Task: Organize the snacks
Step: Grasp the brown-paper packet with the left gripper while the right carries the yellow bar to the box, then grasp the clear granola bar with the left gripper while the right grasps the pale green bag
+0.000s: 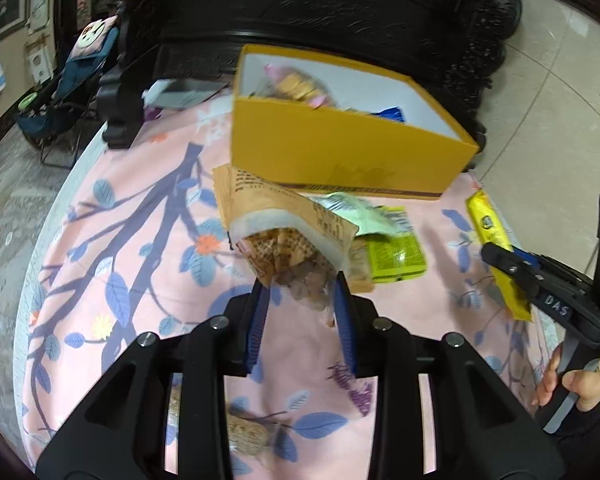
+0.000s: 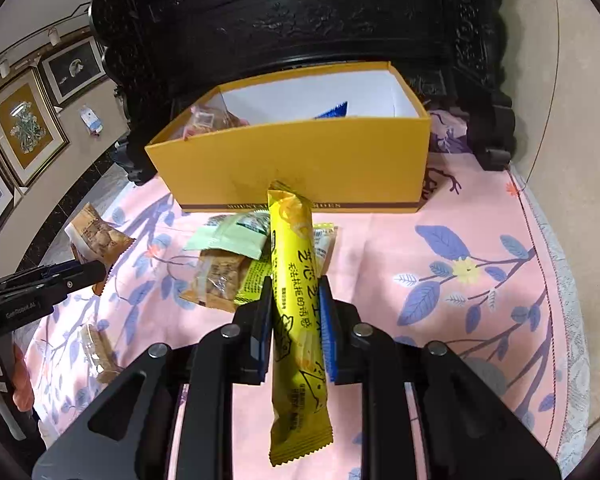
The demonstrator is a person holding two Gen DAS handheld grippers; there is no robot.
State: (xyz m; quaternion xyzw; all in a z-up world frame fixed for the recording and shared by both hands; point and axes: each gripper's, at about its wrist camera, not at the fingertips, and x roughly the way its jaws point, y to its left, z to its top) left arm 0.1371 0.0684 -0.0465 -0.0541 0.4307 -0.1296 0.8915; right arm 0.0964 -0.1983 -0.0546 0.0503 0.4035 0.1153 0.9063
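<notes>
My left gripper (image 1: 300, 284) is shut on a brown paper-look snack packet (image 1: 284, 232) and holds it above the pink cloth, in front of the yellow box (image 1: 340, 148). My right gripper (image 2: 294, 284) is shut on a long yellow snack bar (image 2: 296, 280) that points at the yellow box (image 2: 300, 164). The box holds several snacks and a blue packet (image 2: 334, 112). The right gripper with the bar shows in the left wrist view (image 1: 496, 252). The left gripper and its packet show in the right wrist view (image 2: 96, 236).
Loose packets lie on the floral pink cloth (image 2: 440, 280) before the box: a pale green one (image 2: 236, 236), a lime green one (image 1: 396, 258) and a clear-wrapped brown one (image 2: 216, 276). Another snack (image 2: 98, 356) lies nearer. Dark carved furniture (image 2: 300, 20) stands behind the box.
</notes>
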